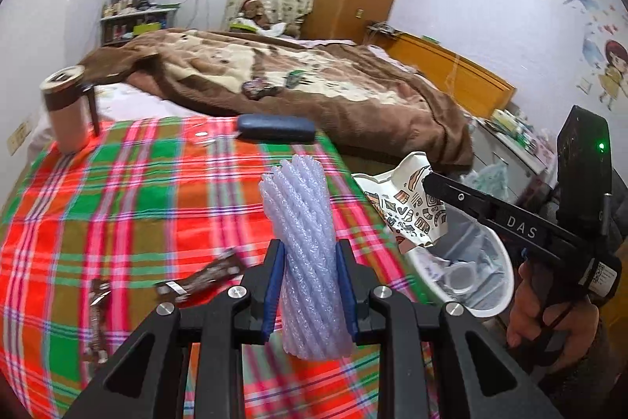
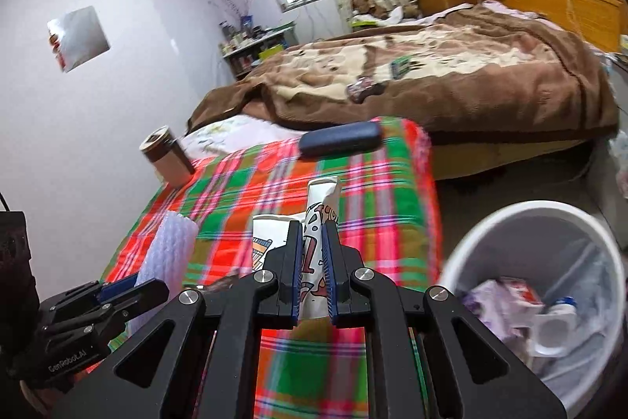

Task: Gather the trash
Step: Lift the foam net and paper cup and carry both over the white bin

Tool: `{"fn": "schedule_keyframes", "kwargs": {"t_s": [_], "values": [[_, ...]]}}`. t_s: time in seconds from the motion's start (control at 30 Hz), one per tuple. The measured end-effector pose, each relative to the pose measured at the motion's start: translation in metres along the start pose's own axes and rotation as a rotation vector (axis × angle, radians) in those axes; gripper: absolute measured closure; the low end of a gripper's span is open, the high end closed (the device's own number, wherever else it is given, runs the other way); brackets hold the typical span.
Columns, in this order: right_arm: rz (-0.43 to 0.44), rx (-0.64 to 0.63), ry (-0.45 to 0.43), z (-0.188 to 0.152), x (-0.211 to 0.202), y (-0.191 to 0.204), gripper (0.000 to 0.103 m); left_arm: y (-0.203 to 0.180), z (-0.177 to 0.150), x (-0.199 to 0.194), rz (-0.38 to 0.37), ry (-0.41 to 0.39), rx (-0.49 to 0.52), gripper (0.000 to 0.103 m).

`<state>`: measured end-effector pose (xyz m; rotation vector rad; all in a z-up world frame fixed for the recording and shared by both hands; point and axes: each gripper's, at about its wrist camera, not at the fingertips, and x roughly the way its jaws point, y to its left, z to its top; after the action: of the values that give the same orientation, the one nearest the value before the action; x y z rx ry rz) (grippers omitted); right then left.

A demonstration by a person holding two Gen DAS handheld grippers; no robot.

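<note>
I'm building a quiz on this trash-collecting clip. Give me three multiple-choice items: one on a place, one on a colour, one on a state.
1. Where does the dark blue case lie?
A. in the bin
B. on the plaid cloth near the bed's edge
C. on the wardrobe

2. What colour is the bin?
A. white
B. black
C. red

3. What is the left gripper doing?
A. standing open and empty
B. clamped on the foam net sleeve
C. clamped on the tumbler

Answers:
1 B, it rests on the far part of the plaid cloth, just before the brown blanket.
2 A, its rim and wall are white in the right wrist view.
3 B, the blue pads press both sides of the pale sleeve; the tumbler stands far off.
</note>
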<state>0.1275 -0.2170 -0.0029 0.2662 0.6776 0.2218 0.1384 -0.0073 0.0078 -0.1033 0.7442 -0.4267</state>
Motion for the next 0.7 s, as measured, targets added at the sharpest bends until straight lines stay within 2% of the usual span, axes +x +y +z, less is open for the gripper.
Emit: {"fn": "schedule_keyframes", "kwargs": {"t_s": [0.4,0.7], "values": [[-0.128,0.095,-0.04,-0.004,-0.034,-0.068,0.093,-0.08,0.002,0.047,-0.124,0.05,0.082,0.076],[-0.204,0.135,-0.042,-0.01,-0.048,-0.101,0.093,-0.129,0.004,0.074,-0.16,0.08,0.141,0.076]]}}
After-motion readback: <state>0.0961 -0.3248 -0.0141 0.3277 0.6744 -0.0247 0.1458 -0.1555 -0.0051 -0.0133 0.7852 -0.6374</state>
